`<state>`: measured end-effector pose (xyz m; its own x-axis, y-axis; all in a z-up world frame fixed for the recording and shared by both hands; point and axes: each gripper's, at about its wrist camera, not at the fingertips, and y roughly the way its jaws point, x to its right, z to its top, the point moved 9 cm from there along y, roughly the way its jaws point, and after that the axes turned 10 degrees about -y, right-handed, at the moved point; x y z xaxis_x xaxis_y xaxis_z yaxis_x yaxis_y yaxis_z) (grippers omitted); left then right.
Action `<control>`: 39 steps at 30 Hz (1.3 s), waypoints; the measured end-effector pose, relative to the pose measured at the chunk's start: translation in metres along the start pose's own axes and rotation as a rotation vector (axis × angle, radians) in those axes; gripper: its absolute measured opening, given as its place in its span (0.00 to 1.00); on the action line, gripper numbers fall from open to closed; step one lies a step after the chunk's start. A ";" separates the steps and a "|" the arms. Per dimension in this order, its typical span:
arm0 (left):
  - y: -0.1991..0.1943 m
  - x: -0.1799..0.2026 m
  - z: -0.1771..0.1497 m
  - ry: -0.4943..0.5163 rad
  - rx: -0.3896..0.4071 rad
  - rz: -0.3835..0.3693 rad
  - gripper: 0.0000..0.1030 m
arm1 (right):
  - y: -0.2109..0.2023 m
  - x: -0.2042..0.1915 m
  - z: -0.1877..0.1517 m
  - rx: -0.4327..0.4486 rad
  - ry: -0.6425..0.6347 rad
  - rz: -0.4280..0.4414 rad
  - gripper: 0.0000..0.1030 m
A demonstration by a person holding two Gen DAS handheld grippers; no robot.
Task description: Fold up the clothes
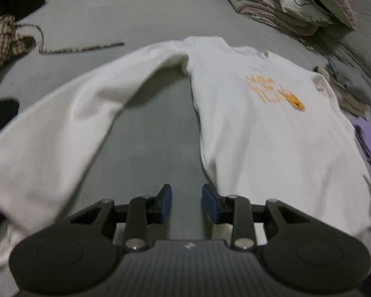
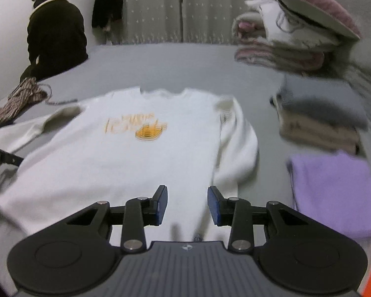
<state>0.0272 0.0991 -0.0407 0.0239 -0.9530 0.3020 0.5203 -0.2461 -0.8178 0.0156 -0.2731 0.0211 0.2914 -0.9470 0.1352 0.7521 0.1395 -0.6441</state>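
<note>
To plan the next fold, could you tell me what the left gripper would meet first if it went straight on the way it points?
Probably the bare grey bed sheet, in the gap between the white sweatshirt body and its sleeve. The left gripper is open and empty; depth is unclear.

Grey bed sheet (image 2: 185,64) as work surface, smooth. Pale curtain (image 2: 185,7) with small dotted pattern along the far side. Plain light wall (image 2: 10,19) at left. Dark garment (image 2: 57,34) against that wall. Stacked bedding (image 2: 279,47) at far right, pink-edged cushion (image 2: 316,7) on top. Dim, even light.
</note>
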 end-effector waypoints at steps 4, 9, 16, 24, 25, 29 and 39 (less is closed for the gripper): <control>-0.009 0.007 -0.018 0.047 0.022 0.021 0.41 | -0.017 -0.003 -0.024 -0.022 0.034 0.022 0.35; -0.011 0.009 -0.031 0.007 0.045 0.047 0.32 | -0.016 -0.017 -0.048 -0.106 0.041 0.069 0.35; -0.014 0.021 -0.042 -0.096 0.059 -0.011 0.03 | -0.006 -0.040 -0.060 -0.155 -0.069 0.096 0.10; -0.074 -0.006 -0.005 -0.249 0.199 -0.132 0.03 | -0.054 -0.035 -0.016 0.099 -0.055 0.170 0.08; -0.083 -0.010 -0.003 -0.254 0.223 -0.144 0.03 | -0.055 -0.033 -0.017 0.101 -0.043 0.181 0.08; -0.067 -0.016 -0.025 -0.248 0.114 -0.153 0.03 | -0.037 -0.032 -0.031 0.003 -0.053 0.162 0.08; -0.032 0.006 -0.051 -0.196 0.000 -0.144 0.41 | -0.042 0.008 -0.035 -0.025 -0.003 0.005 0.07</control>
<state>-0.0325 0.0928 -0.0377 0.1148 -0.8554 0.5052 0.5302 -0.3773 -0.7593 -0.0346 -0.2972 0.0231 0.2970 -0.9454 0.1344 0.7356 0.1367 -0.6635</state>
